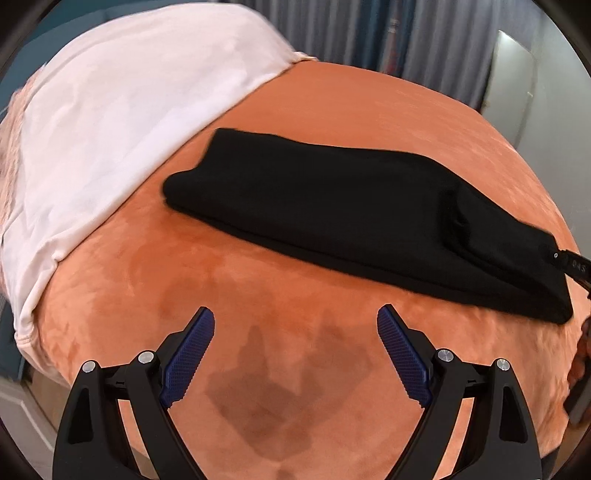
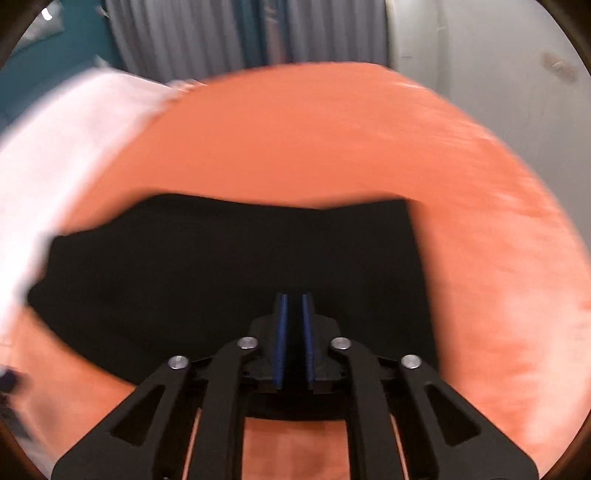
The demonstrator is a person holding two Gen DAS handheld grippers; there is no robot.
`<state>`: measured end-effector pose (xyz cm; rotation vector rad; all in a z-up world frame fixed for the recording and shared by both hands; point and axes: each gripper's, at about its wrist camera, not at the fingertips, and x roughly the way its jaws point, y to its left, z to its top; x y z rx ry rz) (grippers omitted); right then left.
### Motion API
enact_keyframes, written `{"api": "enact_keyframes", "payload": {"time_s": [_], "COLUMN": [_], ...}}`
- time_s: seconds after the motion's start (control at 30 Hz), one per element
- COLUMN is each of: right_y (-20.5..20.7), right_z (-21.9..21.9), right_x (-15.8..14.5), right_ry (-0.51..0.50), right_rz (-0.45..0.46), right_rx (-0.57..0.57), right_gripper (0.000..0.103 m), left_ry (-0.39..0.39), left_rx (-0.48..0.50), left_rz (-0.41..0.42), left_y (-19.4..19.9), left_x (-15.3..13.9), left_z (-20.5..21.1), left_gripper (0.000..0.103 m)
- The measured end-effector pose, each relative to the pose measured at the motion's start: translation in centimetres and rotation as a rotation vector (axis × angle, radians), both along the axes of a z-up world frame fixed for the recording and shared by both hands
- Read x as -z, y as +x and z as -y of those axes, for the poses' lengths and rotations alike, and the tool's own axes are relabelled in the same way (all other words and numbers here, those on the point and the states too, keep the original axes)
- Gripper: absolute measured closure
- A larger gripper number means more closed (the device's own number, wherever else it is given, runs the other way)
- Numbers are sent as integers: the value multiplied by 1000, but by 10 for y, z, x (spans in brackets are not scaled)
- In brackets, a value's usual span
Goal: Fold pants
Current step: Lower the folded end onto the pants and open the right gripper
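The black pants (image 1: 351,218) lie folded into a long flat bundle on the orange bed cover (image 1: 258,295). My left gripper (image 1: 295,321) is open and empty, held above bare cover, nearer than the pants. In the right wrist view the pants (image 2: 221,266) fill the middle. My right gripper (image 2: 294,302) has its blue pads close together with black fabric between them at the near edge of the pants. The tip of the right gripper (image 1: 576,269) shows at the pants' right end in the left wrist view.
A white sheet or pillow (image 1: 110,129) covers the left part of the bed, also in the right wrist view (image 2: 55,166). Grey curtains (image 1: 369,33) and a pale wall (image 2: 480,55) stand beyond. The bed edge drops off at the left.
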<state>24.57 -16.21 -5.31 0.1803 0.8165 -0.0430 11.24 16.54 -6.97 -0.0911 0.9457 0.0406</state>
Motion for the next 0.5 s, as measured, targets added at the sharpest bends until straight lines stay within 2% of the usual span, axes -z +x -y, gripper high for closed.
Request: {"api": "enact_keyframes", "payload": {"time_s": [0.07, 0.1, 0.13, 0.17, 0.2, 0.3, 0.4, 0.47, 0.5], "right_y": [12, 19, 26, 32, 32, 35, 40, 44, 46], "right_z": [-45, -65, -83, -107, -124, -160, -178, -179, -180], "right_x": [-2, 2, 7, 17, 23, 37, 51, 57, 57], "right_ry": [-15, -35, -61, -110, -154, -291, -396, -401, -404], "right_rz": [-2, -4, -16, -31, -30, -5, -2, -13, -11], "right_rx": [-130, -181, -223, -266, -290, -345, -316, -298, -285], "right_gripper": [88, 81, 59, 44, 42, 42, 44, 69, 73], "left_ry": [-33, -47, -59, -62, -61, -19, 0, 1, 1], "left_rx": [-64, -90, -122, -141, -157, -177, -171, -162, -159], "left_rz": [-15, -18, -18, -15, -11, -9, -14, -22, -26], "left_y": [6, 7, 6, 5, 2, -4, -2, 1, 4], "left_x": [1, 1, 0, 0, -1, 3, 7, 10, 11], "left_z": [-22, -32, -45, -54, -63, -81, -86, -86, -86], "left_gripper": [16, 16, 16, 16, 16, 16, 16, 16, 16]}}
